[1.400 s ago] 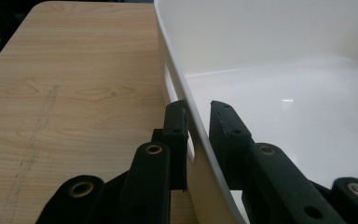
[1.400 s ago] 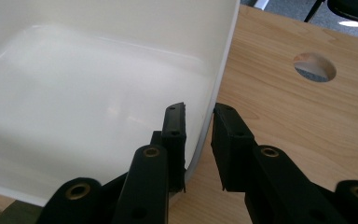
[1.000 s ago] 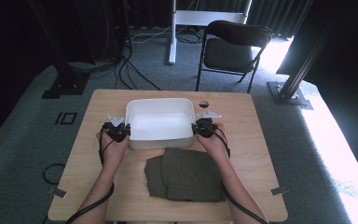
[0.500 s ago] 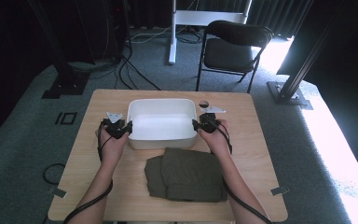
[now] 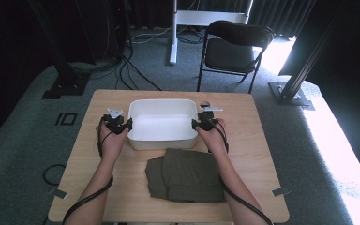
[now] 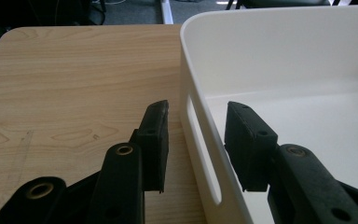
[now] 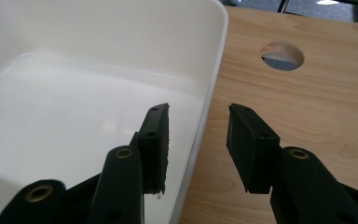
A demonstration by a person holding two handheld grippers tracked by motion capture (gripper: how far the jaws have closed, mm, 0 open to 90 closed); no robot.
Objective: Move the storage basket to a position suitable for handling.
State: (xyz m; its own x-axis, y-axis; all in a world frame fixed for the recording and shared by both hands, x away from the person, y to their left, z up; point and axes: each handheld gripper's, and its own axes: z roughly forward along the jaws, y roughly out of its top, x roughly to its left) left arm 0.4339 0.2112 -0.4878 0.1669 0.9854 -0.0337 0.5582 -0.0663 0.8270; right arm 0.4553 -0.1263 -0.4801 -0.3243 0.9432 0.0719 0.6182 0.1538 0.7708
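Bin: white rectangular bin (image 5: pixel 162 123) on the wooden table (image 5: pixel 98 187), toward the far half, open side up and empty.
Bin axis: long side runs across the table, left to right; its short ends face the two grippers.
Left gripper: left gripper (image 5: pixel 127 124) sits at the bin's left end with its jaws spread apart, one outside the wall and one inside, the wall between them and neither pad pressing it.
Right gripper: right gripper (image 5: pixel 195 124) sits at the bin's right end, jaws likewise spread, straddling the rim without clamping.
High view adds: folded olive-green cloth (image 5: pixel 186 174) lying on the table just in front of the bin, between the person's forearms; a black folding chair (image 5: pixel 234 49) on the carpet beyond the table; cables trailing back from both grippers.
Left gripper view adds: a slot handle (image 6: pixel 204 149) cut through the bin's end wall, lying between the two black pads (image 6: pixel 154 140); bare wood to the outside.
Right gripper view adds: a round hole (image 7: pixel 282 55) through the tabletop, beyond the bin's corner; the bin's smooth inner floor (image 7: pixel 65 121) beside the inner pad.
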